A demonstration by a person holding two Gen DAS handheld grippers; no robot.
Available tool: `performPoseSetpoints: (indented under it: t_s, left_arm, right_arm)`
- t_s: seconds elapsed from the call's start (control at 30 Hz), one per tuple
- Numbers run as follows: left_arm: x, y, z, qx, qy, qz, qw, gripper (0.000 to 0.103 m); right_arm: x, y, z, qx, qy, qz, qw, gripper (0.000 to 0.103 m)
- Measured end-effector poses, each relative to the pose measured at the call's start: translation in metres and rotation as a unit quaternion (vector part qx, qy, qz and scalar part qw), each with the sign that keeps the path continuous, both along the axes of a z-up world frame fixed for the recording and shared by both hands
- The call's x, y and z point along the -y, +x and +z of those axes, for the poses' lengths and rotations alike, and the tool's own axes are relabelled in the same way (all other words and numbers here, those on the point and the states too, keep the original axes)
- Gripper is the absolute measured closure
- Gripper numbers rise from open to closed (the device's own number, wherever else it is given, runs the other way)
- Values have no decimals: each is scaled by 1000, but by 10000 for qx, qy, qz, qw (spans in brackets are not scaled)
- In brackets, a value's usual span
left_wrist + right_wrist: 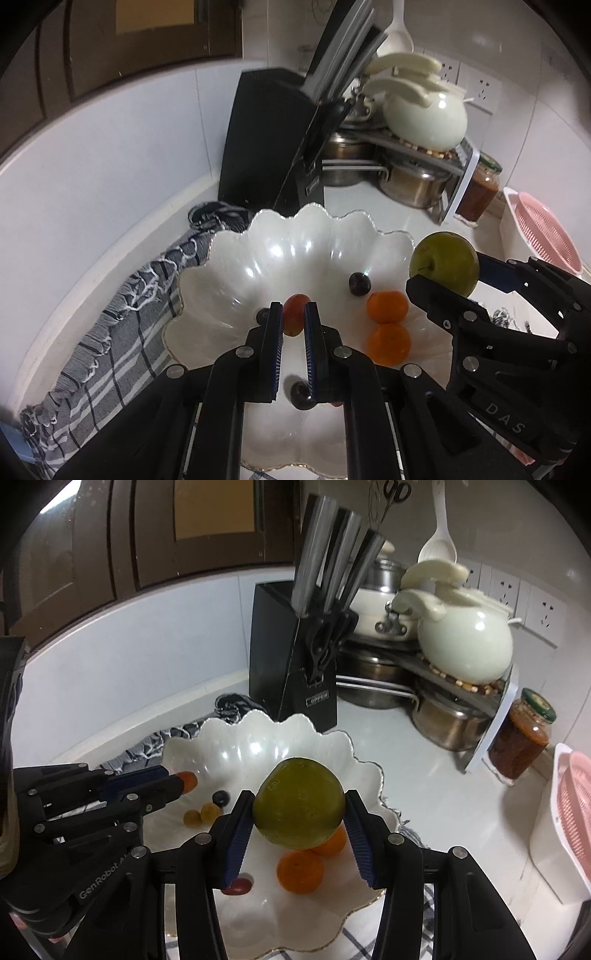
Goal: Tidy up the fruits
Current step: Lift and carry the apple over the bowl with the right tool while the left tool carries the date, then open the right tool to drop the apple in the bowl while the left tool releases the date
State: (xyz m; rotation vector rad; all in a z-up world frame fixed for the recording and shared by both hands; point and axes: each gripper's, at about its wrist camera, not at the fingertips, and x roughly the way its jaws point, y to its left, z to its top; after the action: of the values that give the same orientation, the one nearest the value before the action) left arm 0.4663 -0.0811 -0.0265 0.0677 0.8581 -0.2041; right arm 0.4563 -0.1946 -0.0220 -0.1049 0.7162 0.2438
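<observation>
A white scalloped bowl (pixel 229 266) sits on a checked cloth and shows in the right wrist view (pixel 207 749) too. It holds two oranges (pixel 388 305), dark grapes (pixel 359 283) and other small fruits. My left gripper (pixel 293 314) is over the bowl, jaws closed on a small red-orange fruit (pixel 293 310); in the right wrist view (pixel 173 781) that fruit (pixel 188 780) sticks out at its tip. My right gripper (pixel 300 808) is shut on a green apple (pixel 300 808) above the bowl's right side, also seen in the left wrist view (pixel 444 263).
A black knife block (pixel 291 653) stands behind the bowl. A rack with steel pots (pixel 450 716) and a white kettle (pixel 465 642) is at the back right, with a sauce jar (pixel 521 738) and a pink colander (pixel 569 805) further right. The wall curves along the left.
</observation>
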Motion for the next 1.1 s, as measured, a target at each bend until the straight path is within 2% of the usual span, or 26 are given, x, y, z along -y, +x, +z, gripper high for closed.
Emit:
performPoseSetpoints:
  t_s: [0.17,0.37,0.43,0.5,0.6,0.63,1.0,1.1]
  left_arm:
    - [-1,14,-12,-290,40,30,9996,90]
    - [0,23,-20,-411,56,37,9991,88]
    - [0,25,-20,-439,97,32,9990,73]
    - [0,25,-19,-397,188,80,9990,68]
    - [-3,23,-15,-326,309,181,9988,58]
    - [-5,21,-14,-292,323,213,9988,56]
    - [-26,-22,11,166,660,742,9949,39]
    - [-27,-41,16,349,848,784,9927,38]
  right_arm:
    - [-2,14,-11,-204,-93,0,9997,53]
    - [-1,26,-22,-431,-73,-21,9990,53]
    - [0,30,-25,-526,-42,20,9986,52]
    - [0,32,-28,-639,-22,76,9979,51]
    - [3,31,-26,-497,-109,-47,9987,38]
    - [4,30,-25,-460,-136,-77,9988,37]
    - [20,-7,-8,-140,-161,-480,9986,37]
    - [21,-29,-3,26,-197,-583,9981,29]
